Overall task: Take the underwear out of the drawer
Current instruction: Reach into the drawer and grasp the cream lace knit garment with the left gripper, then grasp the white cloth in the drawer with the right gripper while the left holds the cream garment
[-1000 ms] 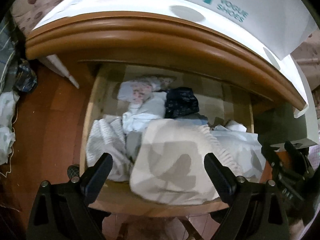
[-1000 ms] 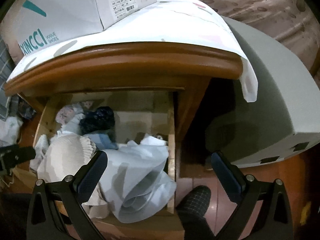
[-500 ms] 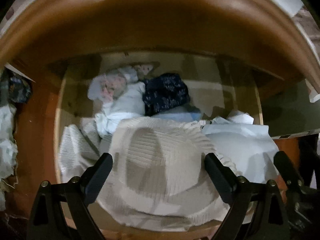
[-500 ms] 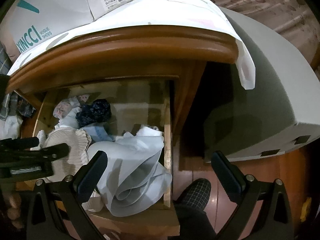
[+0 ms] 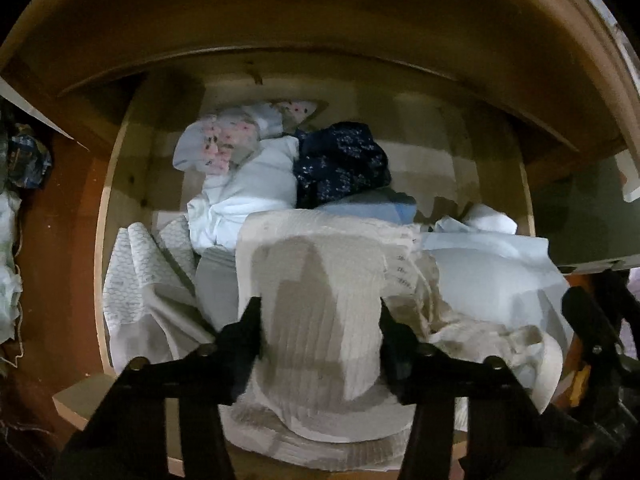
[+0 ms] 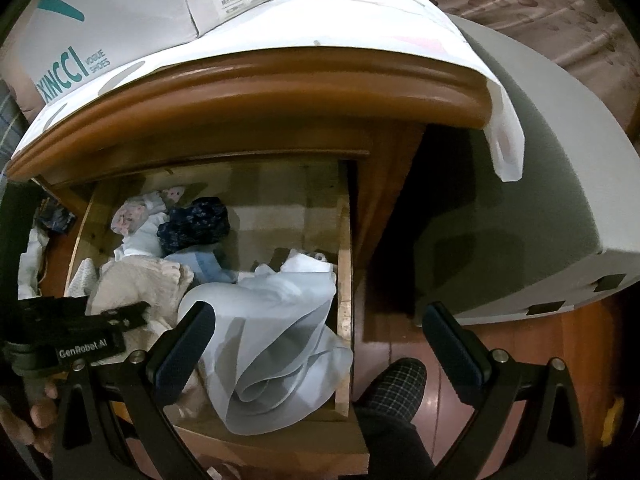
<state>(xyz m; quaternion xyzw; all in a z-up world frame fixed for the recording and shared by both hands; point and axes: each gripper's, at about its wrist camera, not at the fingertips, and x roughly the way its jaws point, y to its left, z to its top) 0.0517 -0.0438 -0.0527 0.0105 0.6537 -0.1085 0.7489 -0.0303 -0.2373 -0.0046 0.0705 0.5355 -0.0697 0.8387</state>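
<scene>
**A:** Where are you with the drawer (image 6: 344, 280)?

**B:** It stands pulled out from under the nightstand top (image 6: 280, 88), so that part is done. Nothing is out of it. My left gripper (image 5: 320, 320) points almost straight down into the clothes, and its jaws are closing with a fold of the cream ribbed underwear (image 5: 320, 280) bunched up between them. The fingers (image 5: 252, 320) touch the fabric on both sides, so I judge the pinch is on but not finished. What is left: finish the squeeze, lift, and carry the piece clear of the front edge.

**A:** And your other tool?

**B:** The right gripper (image 6: 316, 344) hangs spread wide with nothing in it, its left finger over a pale blue garment (image 6: 276, 320), its right finger over the floor (image 6: 400, 320) past the drawer's side.

**A:** How does the piece lie?

**B:** Directly under the left tool, at the near end of the drawer. The ribs and the raised fold run away from the tool toward the back, so I take that as its long axis; the rest slumps to the right, against the blue garment. Beyond the tool lie a dark blue piece (image 5: 340, 164) and a floral one (image 5: 224, 144), untouched.
</scene>
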